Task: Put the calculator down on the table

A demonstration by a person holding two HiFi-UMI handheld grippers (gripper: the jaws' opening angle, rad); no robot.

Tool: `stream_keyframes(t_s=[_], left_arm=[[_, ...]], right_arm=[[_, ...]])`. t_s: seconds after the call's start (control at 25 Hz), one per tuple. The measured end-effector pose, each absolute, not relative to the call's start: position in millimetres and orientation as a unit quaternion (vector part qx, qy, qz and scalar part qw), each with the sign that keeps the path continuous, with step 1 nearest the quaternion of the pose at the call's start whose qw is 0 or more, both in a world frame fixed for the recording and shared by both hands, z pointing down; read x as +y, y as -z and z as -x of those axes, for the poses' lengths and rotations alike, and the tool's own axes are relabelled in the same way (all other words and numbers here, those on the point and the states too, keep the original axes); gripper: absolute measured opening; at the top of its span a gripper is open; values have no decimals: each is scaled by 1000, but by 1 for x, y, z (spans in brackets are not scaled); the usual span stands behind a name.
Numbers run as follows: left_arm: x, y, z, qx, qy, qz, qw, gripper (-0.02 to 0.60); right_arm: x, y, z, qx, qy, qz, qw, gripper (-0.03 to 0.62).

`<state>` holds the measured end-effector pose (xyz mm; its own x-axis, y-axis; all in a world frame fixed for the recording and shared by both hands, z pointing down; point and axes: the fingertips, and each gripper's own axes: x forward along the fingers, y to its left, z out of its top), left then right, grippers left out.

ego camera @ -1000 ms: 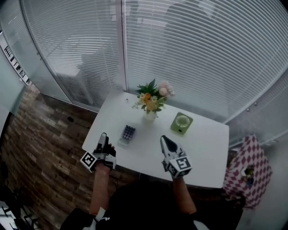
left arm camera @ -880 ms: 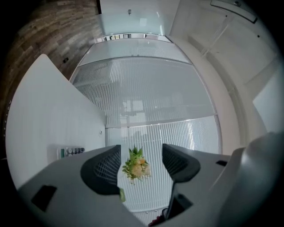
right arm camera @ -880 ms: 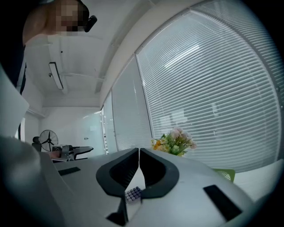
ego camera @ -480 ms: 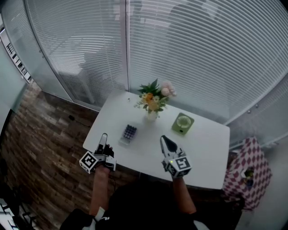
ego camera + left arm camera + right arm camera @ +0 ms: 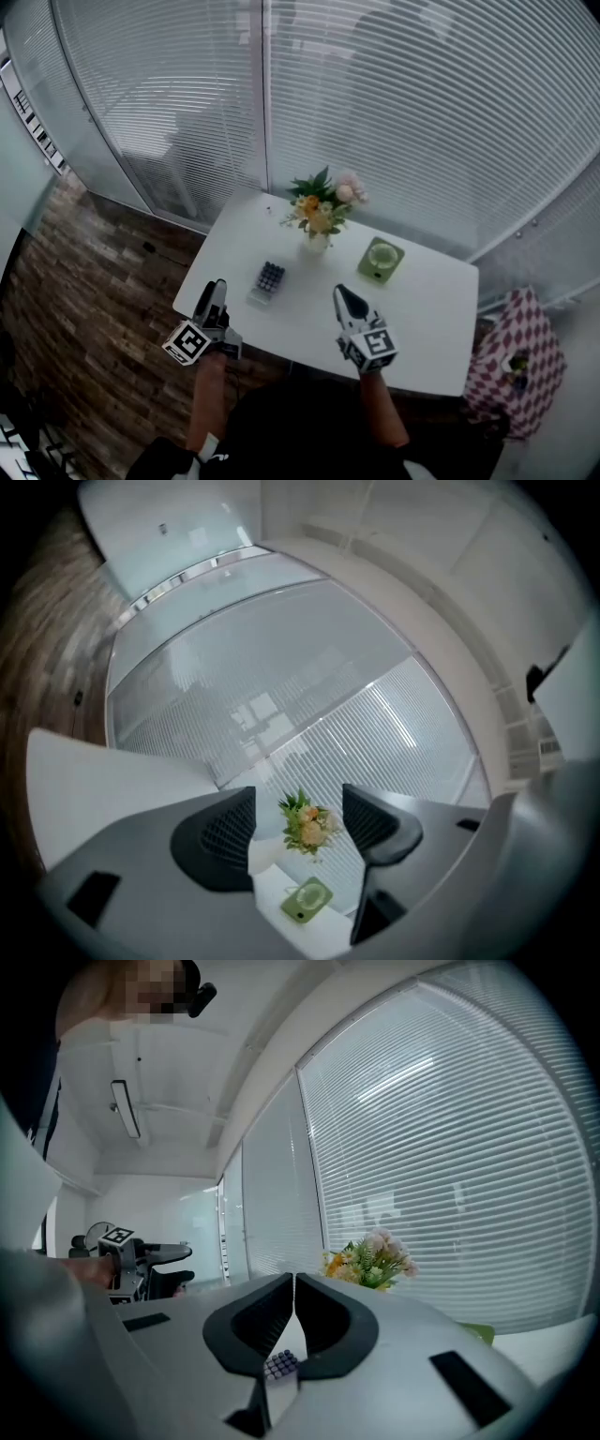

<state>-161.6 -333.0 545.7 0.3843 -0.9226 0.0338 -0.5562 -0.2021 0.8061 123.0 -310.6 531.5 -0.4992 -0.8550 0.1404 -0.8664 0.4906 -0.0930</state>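
- The calculator (image 5: 268, 279) is lying flat on the white counter (image 5: 422, 300), left of centre and in front of the vase. Neither gripper is touching it, so the put-down is looking finished.
- The left gripper (image 5: 215, 289) is hovering at the counter's near-left edge, near the calculator but apart from it. Its jaws are standing apart with nothing between them; only far-off things are showing through the gap.
- The right gripper (image 5: 340, 292) is hovering over the counter's near side, to the right of the calculator. Its jaws are meeting at the tips and gripping nothing.
- Risk 1: the calculator is sitting fairly near the counter's left edge. A careless sweep of the left gripper across it could be pushing it over that edge and onto the brick floor (image 5: 94, 309).
- Risk 2: either gripper reaching further forward could be clipping the vase, which is looking top-heavy. A tip toward the calculator could be spilling water on it, though whether the vase is holding water cannot be told.
- The vase (image 5: 314, 241) is standing upright at the counter's back centre, holding a bunch of flowers (image 5: 319, 204) with orange, pink and pale blooms and green leaves.
- The green square item (image 5: 379, 259) is sitting to the right of the vase and showing a pale round centre. Whether that centre is something resting on it or part of it cannot be told.
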Motion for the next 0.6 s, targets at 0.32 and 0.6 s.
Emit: stream_keyframes(t_s=[0.32, 0.6], left_arm=[[-327, -520, 137, -501, 113, -834, 203, 270], [-311, -492, 109, -499, -20, -867, 14, 270]], right_arm=[[-312, -532, -119, -860, -37, -503, 73, 6], [-313, -521, -120, -852, 6, -517, 83, 6]])
